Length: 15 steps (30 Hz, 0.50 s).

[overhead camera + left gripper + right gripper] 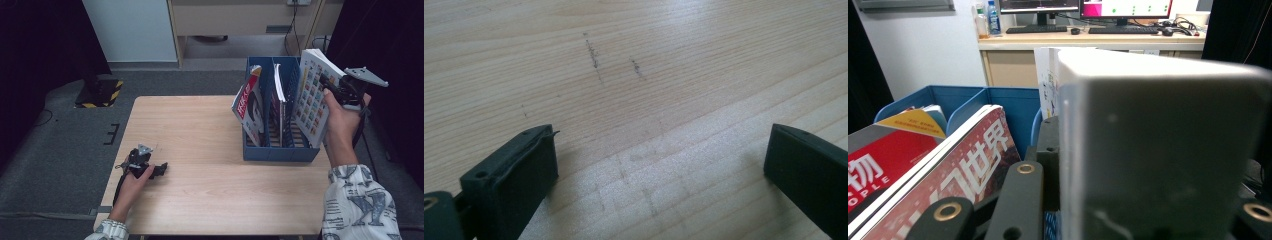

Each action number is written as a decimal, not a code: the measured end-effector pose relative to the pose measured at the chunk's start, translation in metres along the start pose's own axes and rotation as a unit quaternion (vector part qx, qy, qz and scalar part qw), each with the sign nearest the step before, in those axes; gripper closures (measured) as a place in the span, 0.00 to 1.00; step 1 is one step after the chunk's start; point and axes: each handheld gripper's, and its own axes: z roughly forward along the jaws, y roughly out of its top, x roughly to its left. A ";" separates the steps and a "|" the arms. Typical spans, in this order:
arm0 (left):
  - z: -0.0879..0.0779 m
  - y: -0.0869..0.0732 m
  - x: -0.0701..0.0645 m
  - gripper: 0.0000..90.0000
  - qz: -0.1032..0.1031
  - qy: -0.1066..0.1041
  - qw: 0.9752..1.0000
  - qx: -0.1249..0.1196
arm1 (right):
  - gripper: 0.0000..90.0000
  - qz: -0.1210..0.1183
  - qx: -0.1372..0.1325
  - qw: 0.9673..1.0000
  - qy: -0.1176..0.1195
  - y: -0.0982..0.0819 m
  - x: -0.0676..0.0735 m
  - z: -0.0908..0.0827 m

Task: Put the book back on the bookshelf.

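A thick white book (pixel 310 95) with a cover of small coloured squares hangs tilted over the right end of a blue file rack (pixel 280 152). My right gripper (pixel 327 84) is shut on it from the right. In the right gripper view the book's white page block (pixel 1158 140) stands close between the jaws. A red magazine (pixel 247 102) leans in the rack's left slot, and another one (pixel 278 92) stands in the middle slot. My left gripper (pixel 161 169) rests on the table (pixel 200 130) near its front left. It is open, with bare wood between the jaws (pixel 659 170).
The rack stands at the table's right edge. On the floor beyond the left corner sits a black base with yellow stripes (pixel 100 92). A desk with monitors (pixel 1088 7) and bottles stands behind the rack.
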 end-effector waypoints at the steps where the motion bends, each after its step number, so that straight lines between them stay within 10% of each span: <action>1: 0.000 0.000 0.000 0.00 0.000 0.000 1.000 0.000 | 0.82 0.001 0.000 1.000 0.000 -0.001 0.000 0.002; 15: 0.000 0.000 0.000 0.00 0.000 0.000 1.000 0.000 | 0.82 0.010 -0.017 1.000 0.001 -0.019 0.000 0.016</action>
